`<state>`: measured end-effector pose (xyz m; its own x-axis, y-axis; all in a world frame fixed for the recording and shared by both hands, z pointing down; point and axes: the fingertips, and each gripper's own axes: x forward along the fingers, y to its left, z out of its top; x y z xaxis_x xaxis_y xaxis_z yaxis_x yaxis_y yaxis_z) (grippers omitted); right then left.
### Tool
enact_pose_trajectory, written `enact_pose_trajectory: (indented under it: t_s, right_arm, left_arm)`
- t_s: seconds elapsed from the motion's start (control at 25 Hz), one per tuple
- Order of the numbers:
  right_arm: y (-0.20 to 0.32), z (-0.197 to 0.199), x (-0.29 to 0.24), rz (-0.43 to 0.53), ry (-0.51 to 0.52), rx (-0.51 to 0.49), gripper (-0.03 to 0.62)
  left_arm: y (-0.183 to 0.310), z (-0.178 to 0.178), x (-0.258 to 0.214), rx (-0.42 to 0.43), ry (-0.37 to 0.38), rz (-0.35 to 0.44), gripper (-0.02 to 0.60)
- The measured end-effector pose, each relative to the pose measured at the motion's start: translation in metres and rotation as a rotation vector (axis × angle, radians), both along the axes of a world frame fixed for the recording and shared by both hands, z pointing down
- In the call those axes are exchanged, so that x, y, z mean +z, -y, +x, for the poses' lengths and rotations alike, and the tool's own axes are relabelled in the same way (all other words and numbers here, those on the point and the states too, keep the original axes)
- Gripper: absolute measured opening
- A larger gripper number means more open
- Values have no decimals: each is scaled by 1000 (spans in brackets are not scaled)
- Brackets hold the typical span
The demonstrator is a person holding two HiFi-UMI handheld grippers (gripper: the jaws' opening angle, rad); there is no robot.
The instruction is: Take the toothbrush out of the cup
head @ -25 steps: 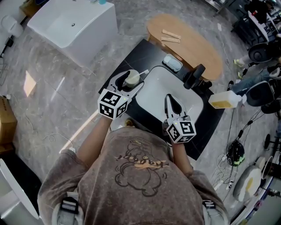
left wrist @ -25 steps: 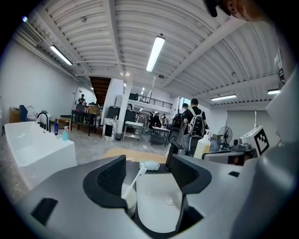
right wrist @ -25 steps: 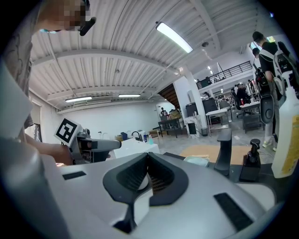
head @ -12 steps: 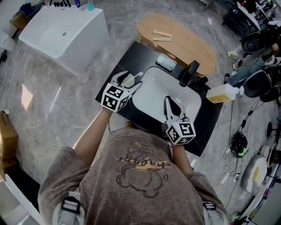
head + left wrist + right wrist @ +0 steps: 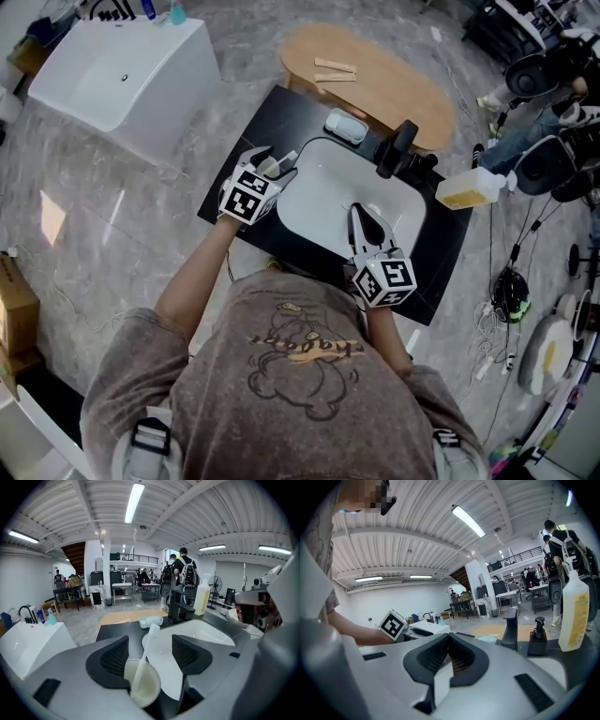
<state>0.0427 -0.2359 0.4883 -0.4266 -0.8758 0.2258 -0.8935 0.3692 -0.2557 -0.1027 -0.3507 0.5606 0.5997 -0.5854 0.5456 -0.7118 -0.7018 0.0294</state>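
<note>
A white cup [image 5: 271, 168] stands on the black counter [image 5: 441, 264] just left of the white sink [image 5: 323, 202]. A white toothbrush [image 5: 285, 157] leans out of it toward the sink. My left gripper [image 5: 266, 167] is open, with one jaw on each side of the cup. In the left gripper view the cup [image 5: 143, 687] sits low between the jaws, close to the left pad, and the toothbrush [image 5: 146, 651] rises between them. My right gripper [image 5: 367, 221] hovers over the sink, shut and holding nothing; its tips meet in the right gripper view [image 5: 449, 638].
A black faucet [image 5: 397, 150] and a soap dish [image 5: 344, 127] stand behind the sink. A yellow bottle [image 5: 471, 187] is at the counter's right end. Beyond are an oval wooden table [image 5: 380, 82] and a white tub [image 5: 117, 75]. People stand in the background.
The head view has shifted. My left gripper's marker cube has drawn nearer to the cup, which stays between the jaws. The right gripper remains over the sink.
</note>
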Motion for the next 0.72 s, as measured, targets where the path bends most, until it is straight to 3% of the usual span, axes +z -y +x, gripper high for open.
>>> enact_pose_trajectory:
  t_s: [0.28,0.72]
  right_arm:
    - [1,1,1,-5,-4,15,4]
    - [0,9,6,-14,-11,42,4]
  left_arm:
    - [4,3,17,13,57,-36,296]
    - [9,5,33,35,158,-49,177]
